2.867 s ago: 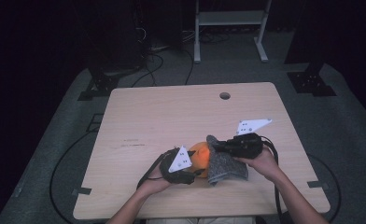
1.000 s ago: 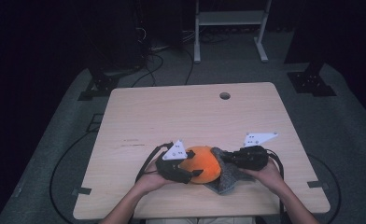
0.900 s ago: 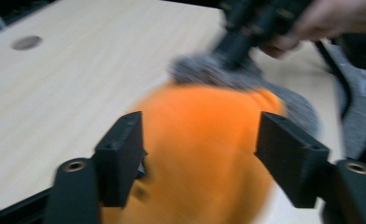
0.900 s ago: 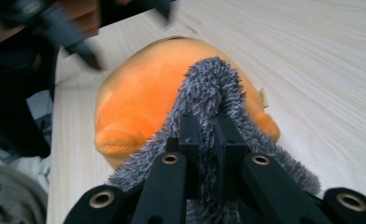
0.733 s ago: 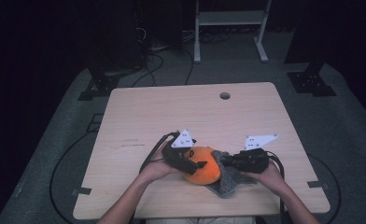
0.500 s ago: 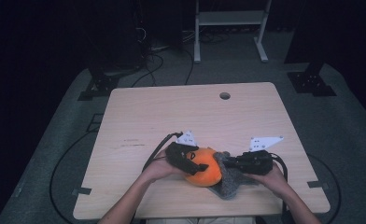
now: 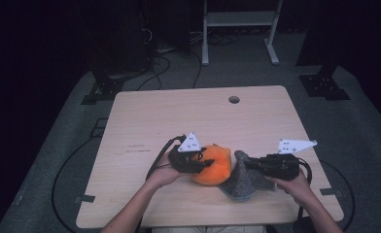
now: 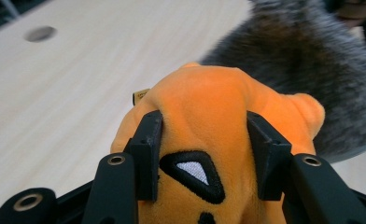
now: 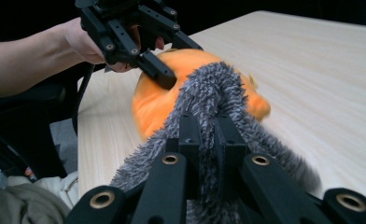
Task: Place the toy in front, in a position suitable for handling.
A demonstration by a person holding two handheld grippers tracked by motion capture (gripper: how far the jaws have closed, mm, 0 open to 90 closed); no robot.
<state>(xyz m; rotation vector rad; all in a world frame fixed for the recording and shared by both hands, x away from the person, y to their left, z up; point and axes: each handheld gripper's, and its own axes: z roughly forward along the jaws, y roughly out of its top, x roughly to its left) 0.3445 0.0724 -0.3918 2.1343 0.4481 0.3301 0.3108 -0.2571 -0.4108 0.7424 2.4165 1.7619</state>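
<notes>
While the left gripper (image 8: 203,154) has just clamped the orange plush (image 8: 218,121), the right gripper (image 9: 207,135) pinches grey fur (image 9: 209,93).

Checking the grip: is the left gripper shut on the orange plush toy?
Shut on it. The left gripper has both jaws pressed into the orange plush toy, denting its fabric.

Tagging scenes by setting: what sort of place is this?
Likely a lab or recording studio: a bare wooden table on grey carpet, dark surroundings, cables on the floor, and a white metal stand behind.
</notes>
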